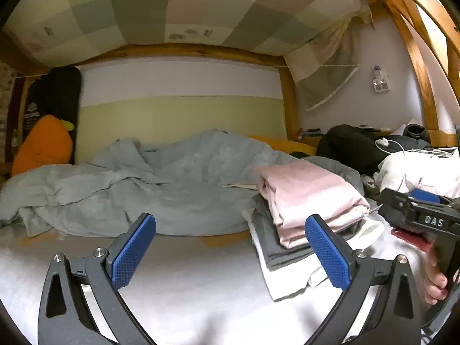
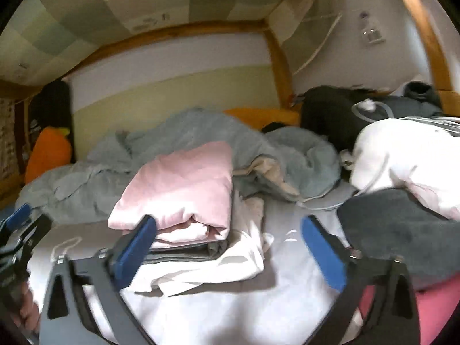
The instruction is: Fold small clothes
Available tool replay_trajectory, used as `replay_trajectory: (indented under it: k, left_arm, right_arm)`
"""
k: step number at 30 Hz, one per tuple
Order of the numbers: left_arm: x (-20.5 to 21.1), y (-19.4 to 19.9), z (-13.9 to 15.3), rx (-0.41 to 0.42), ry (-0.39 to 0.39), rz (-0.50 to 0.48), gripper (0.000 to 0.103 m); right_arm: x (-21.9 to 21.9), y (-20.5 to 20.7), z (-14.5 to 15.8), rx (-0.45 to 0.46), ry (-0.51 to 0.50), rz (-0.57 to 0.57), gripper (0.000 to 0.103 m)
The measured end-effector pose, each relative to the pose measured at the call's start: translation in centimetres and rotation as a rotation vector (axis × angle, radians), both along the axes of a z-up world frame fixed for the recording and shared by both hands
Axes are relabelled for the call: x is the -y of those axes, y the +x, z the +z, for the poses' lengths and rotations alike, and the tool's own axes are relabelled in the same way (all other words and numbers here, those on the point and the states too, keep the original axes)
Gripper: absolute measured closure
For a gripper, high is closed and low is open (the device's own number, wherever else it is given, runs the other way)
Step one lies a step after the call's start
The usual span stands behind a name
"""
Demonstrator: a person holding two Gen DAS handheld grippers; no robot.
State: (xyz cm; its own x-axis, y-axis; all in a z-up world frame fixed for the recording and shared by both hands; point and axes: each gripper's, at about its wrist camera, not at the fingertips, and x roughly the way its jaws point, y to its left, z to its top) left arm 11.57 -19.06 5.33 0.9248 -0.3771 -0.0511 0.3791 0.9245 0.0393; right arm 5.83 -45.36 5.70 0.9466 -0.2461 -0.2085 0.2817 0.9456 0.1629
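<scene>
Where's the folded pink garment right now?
The folded pink garment tops a stack of folded grey and white clothes on the white sheet, in front of the rumpled grey-blue blanket; right of centre in the left wrist view.

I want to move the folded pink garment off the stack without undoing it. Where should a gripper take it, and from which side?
Judging by its pose, take the folded pink garment at its near, thick folded edge, where the layers bunch together, coming in level from the front. The open right gripper already faces that edge. Pinching all layers there should keep the fold; the grey garment beneath stays.
</scene>
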Motion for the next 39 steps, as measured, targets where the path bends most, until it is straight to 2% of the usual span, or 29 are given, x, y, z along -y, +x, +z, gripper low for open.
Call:
replay_trajectory:
  k: [2,5,8,15,20,25,39]
  left_arm:
    - [-0.3,-0.3,-1.3,0.016,-0.016,0.021,0.000]
    - [-0.6,0.0,-1.9,-0.009,-0.024,0.058,0.000]
    - [-1.0,-0.1,-2.0,-0.015,-0.044,0.049,0.000]
    - [-0.7,-0.7,-2.2,0.007,-0.032,0.053,0.000]
    - [0.0,-1.2,-2.2,0.033,-0.003,0.058,0.000]
    - [0.4,-1.5,-2.2,0.045,0.018,0.064,0.000]
    - [0.4,-0.1,-2.5,-0.029,0.024,0.066,0.000]
  right_arm:
    - [-0.7,-0.3,-0.6,0.035,-0.048,-0.048,0.000]
    - [-1.6,0.0,-1.6,0.021,-0.133,-0.073,0.000]
    - [-1.0,0.6,-2.0,-0.010,-0.098,-0.051,0.000]
    - [0.1,0.2,-2.3,0.001,-0.050,-0.064,0.000]
    - [-0.8,0.8,-2.5,-0.041,-0.088,-0.062,0.000]
    - [-1.9,0.8,-2.5,-0.034,-0.136,-0.035,0.000]
    - [-2.7,0.8,-2.5,-0.041,-0.166,-0.024,0.000]
